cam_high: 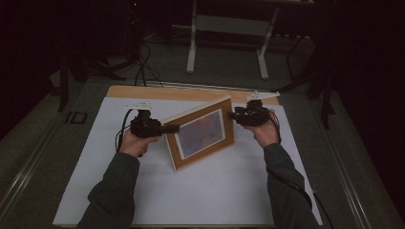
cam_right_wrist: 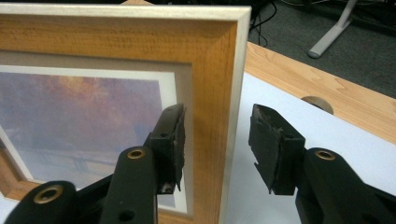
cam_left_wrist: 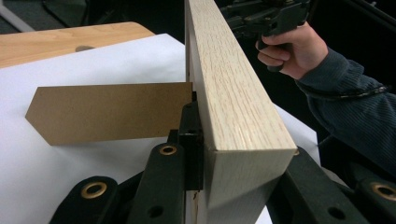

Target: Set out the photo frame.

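a wooden table (cam_high: 157, 91) carries a large white sheet (cam_high: 215, 191) that covers most of its top, with bare wood left along the far edge. near the middle of the sheet a wooden picture frame (cam_high: 203, 133) stands on its lower long edge, tilted back a little, its long axis running from the near left to the far right across the table; its glazed face, with a purple and orange picture, is turned towards the person's near right. in the left gripper view a brown cardboard stand (cam_left_wrist: 109, 112) juts from the frame's back out over the sheet. the left gripper (cam_high: 168, 129), held in the left hand (cam_high: 136, 143), grips the frame's left end, its jaws pressed on either side of the pale wood edge. the right gripper (cam_right_wrist: 217, 147), in the right hand (cam_high: 265, 133), sits at the frame's far right end with its jaws spread either side of that edge, one in front of the picture face, a clear gap on the other side.
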The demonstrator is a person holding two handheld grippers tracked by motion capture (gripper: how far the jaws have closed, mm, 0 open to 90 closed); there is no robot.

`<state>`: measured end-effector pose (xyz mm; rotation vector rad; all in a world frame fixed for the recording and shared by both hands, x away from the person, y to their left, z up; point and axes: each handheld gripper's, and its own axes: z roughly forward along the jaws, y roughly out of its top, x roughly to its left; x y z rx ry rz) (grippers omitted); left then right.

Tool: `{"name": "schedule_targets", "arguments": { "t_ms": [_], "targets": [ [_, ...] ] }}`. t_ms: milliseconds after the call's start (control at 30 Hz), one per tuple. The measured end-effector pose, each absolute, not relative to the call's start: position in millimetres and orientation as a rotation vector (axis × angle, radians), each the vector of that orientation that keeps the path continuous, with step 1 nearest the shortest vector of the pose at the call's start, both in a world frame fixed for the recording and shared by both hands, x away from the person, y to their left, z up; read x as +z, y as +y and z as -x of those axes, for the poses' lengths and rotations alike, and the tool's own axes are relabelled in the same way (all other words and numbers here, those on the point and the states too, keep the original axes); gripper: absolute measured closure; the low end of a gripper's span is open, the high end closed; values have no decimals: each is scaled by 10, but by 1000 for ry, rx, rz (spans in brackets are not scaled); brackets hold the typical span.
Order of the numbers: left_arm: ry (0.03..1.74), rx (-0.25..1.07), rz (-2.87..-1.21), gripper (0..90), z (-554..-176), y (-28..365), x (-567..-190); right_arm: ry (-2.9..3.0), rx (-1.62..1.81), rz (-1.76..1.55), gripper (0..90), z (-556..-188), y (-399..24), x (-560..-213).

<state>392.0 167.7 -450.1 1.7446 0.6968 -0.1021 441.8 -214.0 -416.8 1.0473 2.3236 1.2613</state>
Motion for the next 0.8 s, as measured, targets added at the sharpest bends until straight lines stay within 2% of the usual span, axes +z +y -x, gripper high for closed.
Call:
{"name": "schedule_targets", "arguments": {
  "t_ms": [100,233,500,667,800],
  "targets": [
    [688,-112,-1744,749,-3931,1674,-4505,2326,1262,-1046,542,-4421,-2138,-4167],
    [627,-152,-1759,749,-3975,1637,-4510,2356,1294,-1017,493,-4457,-2131,-4170],
    [613,-165,-1760,747,-3998,1637,-4518,2401,1346,-990,477,-4501,-2168,-4180],
    [597,-174,-1777,746,-4022,1643,-4510,2422,1399,-986,508,-4557,-2212,-4169],
    [600,-179,-1765,745,-4027,1650,-4519,2437,1393,-989,569,-4562,-2247,-4162]
  ]
}}
